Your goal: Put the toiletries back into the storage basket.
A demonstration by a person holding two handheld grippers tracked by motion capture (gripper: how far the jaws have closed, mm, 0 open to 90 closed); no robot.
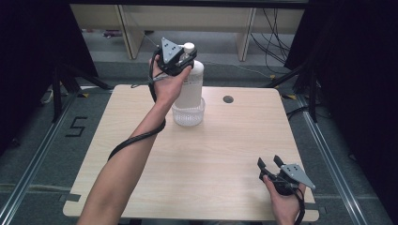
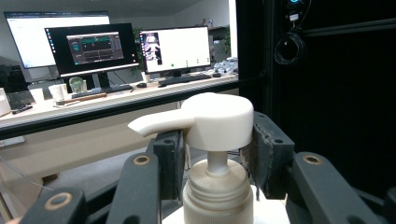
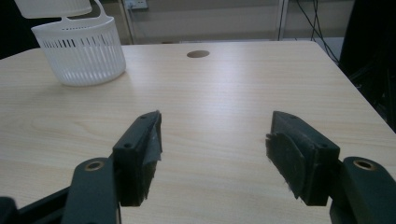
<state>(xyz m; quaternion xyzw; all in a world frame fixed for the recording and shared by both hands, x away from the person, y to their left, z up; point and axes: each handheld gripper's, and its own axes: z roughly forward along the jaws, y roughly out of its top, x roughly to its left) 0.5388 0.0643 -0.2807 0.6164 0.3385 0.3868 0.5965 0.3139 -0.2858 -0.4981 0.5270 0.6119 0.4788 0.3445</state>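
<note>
The right gripper (image 1: 270, 162) sits low at the near right corner of the desk (image 1: 220, 154), held in the person's right hand (image 1: 284, 199). Its two black fingers (image 3: 140, 154) stand wide apart with nothing between them. They are blocky, with rough dark pads on their inner sides. The desk ahead of them is pale wood with fine lines in it, flat and smooth, with rounded corners. A wide bare stretch of wood lies in front of these fingers. Its right edge runs close by on their right.

Farther ahead and to the left of the right fingers stands a small white basket (image 3: 79, 51). It is round plastic with thin slits in its wall and a little loop handle at its rim. A small round hole (image 3: 198, 54) in the desk lies ahead of the right fingers, near the far edge.

A tall white pump bottle (image 1: 191, 86) hangs just above the basket, its bottom at the basket's rim. The bottle is smooth and round. The left gripper (image 1: 184, 60) has hold of it up high. In the left gripper view its fingers (image 2: 170, 158) press on both sides of the thin neck, just under the white pump head (image 2: 210, 119), whose spout sticks out to the left. Below the neck is a ridged cream collar (image 2: 217, 193).

Far behind the left fingers are lit computer screens (image 2: 93, 44) on a long counter.
</note>
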